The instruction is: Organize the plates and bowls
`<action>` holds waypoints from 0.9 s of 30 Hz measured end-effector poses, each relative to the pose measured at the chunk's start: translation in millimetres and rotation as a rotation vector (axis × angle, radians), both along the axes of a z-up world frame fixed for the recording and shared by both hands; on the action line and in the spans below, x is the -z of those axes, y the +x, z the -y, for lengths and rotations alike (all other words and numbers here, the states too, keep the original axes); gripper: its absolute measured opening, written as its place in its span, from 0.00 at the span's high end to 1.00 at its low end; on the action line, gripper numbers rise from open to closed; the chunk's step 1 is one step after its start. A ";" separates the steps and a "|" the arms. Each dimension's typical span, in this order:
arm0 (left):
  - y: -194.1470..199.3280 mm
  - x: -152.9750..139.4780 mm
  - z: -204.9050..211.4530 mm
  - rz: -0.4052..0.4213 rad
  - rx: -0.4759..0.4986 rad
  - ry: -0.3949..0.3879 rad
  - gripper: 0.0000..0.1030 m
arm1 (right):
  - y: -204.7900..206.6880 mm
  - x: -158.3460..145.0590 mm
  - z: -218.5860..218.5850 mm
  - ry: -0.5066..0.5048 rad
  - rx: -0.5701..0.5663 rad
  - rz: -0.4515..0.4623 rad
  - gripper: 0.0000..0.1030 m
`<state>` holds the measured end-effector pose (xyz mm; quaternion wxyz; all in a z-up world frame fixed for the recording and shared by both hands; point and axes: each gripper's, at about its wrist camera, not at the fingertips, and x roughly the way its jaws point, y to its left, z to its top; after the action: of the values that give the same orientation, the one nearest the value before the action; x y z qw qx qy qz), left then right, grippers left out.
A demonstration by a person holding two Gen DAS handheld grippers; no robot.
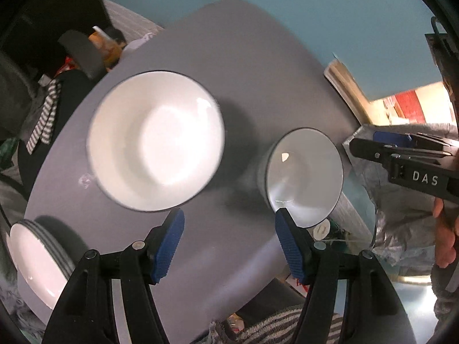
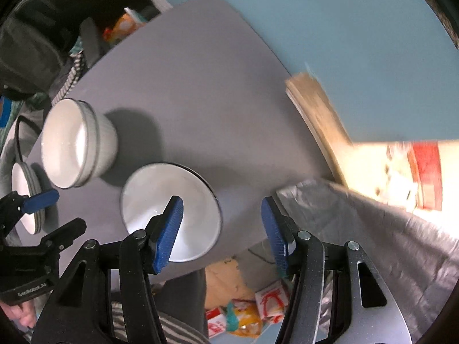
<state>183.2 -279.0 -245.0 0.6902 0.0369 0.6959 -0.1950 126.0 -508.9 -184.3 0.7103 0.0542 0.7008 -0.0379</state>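
Observation:
On the grey table (image 1: 229, 57) a wide white bowl (image 1: 155, 140) sits left of centre. A smaller white bowl (image 1: 305, 177) with a dark rim and grey outside stands to its right, near the table edge. A stack of ribbed grey dishes (image 1: 37, 258) is at the lower left. My left gripper (image 1: 229, 243) hangs open above the table, its right pad just in front of the small bowl's rim, holding nothing. In the right wrist view my right gripper (image 2: 222, 229) is open over the dark-rimmed bowl (image 2: 172, 209), gripping nothing. A ribbed grey bowl (image 2: 77, 143) and the stack (image 2: 25, 197) lie to its left.
The right gripper (image 1: 370, 144) shows at the right edge of the left wrist view with a hand (image 1: 444, 238) behind it. A grey cloth (image 2: 373, 243) and a wooden board (image 2: 315, 114) lie right of the table. Food packets (image 2: 258, 306) lie below the table edge.

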 end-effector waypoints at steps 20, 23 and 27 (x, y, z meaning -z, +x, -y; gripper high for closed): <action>-10.4 55.5 34.8 -0.120 -0.024 0.045 0.46 | -4.2 48.1 2.1 0.107 -0.019 -0.030 0.45; -11.5 59.4 36.0 -0.131 -0.040 0.037 0.51 | -4.2 51.0 0.2 0.112 -0.028 -0.029 0.45; -10.9 64.7 39.6 -0.125 -0.038 0.053 0.54 | -3.4 57.6 -3.2 0.117 -0.041 -0.033 0.46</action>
<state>172.3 -318.6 -309.7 0.6479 0.0297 0.7430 -0.1654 122.7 -505.7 -241.9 0.6949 0.0806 0.7143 0.0169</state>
